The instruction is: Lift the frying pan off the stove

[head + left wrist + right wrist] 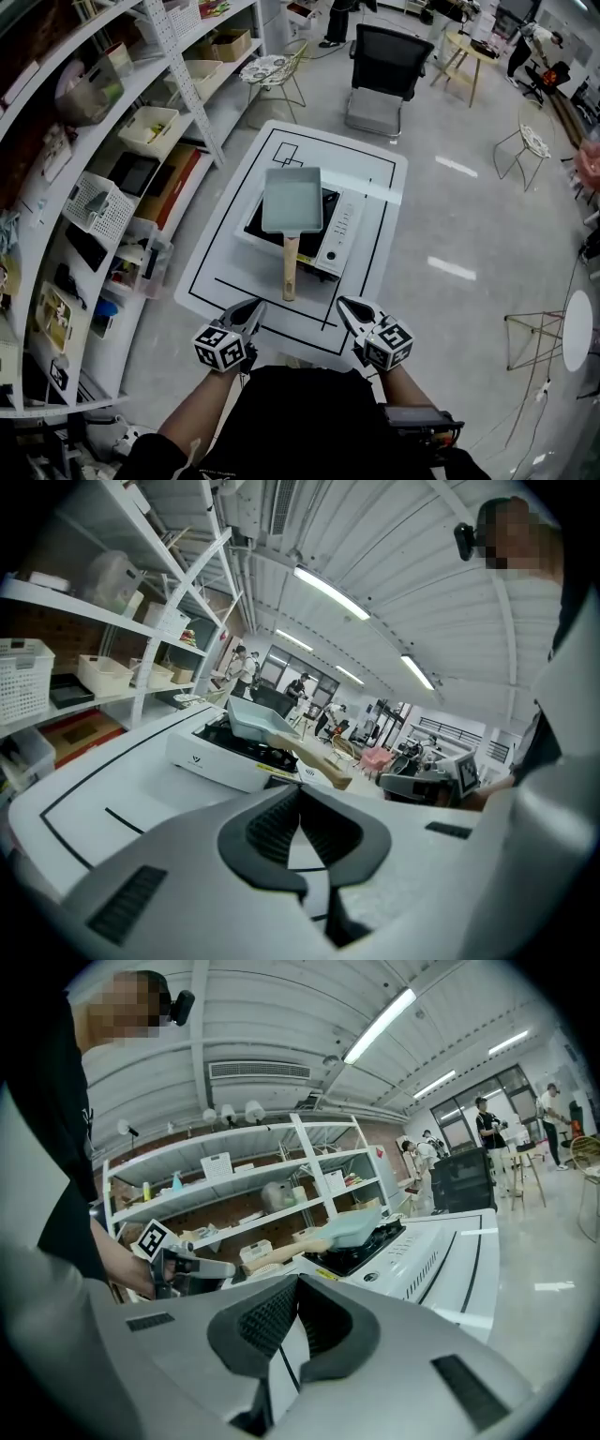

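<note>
Pale grey-blue, the pan (292,200) sits flat on the stove (330,246), and its wooden handle (290,267) juts past the stove's near edge toward the person. The stove stands on the white surface (380,178). Both forearms reach out from the body, bare below dark sleeves. The left tongs (251,309) hang short of the stove, to the left of the handle's end. The right tongs (349,309) hang short of it to the right. Each pair points forward and slightly down, tips angled inward toward the handle, apart from it. Both are pressed together with nothing between them.
</note>
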The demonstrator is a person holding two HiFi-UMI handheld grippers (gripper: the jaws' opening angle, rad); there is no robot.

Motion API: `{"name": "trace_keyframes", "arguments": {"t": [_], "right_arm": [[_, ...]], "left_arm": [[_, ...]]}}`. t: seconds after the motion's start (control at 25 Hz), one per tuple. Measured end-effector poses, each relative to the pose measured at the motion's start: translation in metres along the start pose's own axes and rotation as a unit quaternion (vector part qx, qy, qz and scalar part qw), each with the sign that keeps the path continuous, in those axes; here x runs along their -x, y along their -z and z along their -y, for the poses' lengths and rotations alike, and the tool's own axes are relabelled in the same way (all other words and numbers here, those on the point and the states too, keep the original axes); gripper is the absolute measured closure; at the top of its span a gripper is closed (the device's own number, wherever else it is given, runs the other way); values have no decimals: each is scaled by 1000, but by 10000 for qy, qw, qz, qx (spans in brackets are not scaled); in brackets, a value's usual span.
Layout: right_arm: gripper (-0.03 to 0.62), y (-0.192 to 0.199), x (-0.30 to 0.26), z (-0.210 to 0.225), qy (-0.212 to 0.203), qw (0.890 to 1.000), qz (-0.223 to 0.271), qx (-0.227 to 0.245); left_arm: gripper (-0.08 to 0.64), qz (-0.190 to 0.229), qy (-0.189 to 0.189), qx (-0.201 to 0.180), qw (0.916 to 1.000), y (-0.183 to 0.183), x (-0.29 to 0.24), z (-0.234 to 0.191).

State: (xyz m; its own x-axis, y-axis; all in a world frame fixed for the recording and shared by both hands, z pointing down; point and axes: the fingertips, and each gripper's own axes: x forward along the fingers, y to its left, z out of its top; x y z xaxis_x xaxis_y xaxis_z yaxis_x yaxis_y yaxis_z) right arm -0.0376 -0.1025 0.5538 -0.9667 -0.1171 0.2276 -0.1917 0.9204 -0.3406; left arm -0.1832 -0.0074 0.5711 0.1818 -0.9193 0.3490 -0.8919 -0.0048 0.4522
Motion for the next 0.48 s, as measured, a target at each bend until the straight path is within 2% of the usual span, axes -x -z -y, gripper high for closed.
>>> {"name": "trace_keyframes", "arguments": {"t": [0.16,0.48], "right_arm": [[568,-9,2,10,-210,9997,89,-10],[568,-11,-7,28,-330,9987,324,-224]], "left_arm": [[551,198,-75,497,9985,-15,-10,0],[549,184,23,1052,9943,-34,-29,-2]]}}
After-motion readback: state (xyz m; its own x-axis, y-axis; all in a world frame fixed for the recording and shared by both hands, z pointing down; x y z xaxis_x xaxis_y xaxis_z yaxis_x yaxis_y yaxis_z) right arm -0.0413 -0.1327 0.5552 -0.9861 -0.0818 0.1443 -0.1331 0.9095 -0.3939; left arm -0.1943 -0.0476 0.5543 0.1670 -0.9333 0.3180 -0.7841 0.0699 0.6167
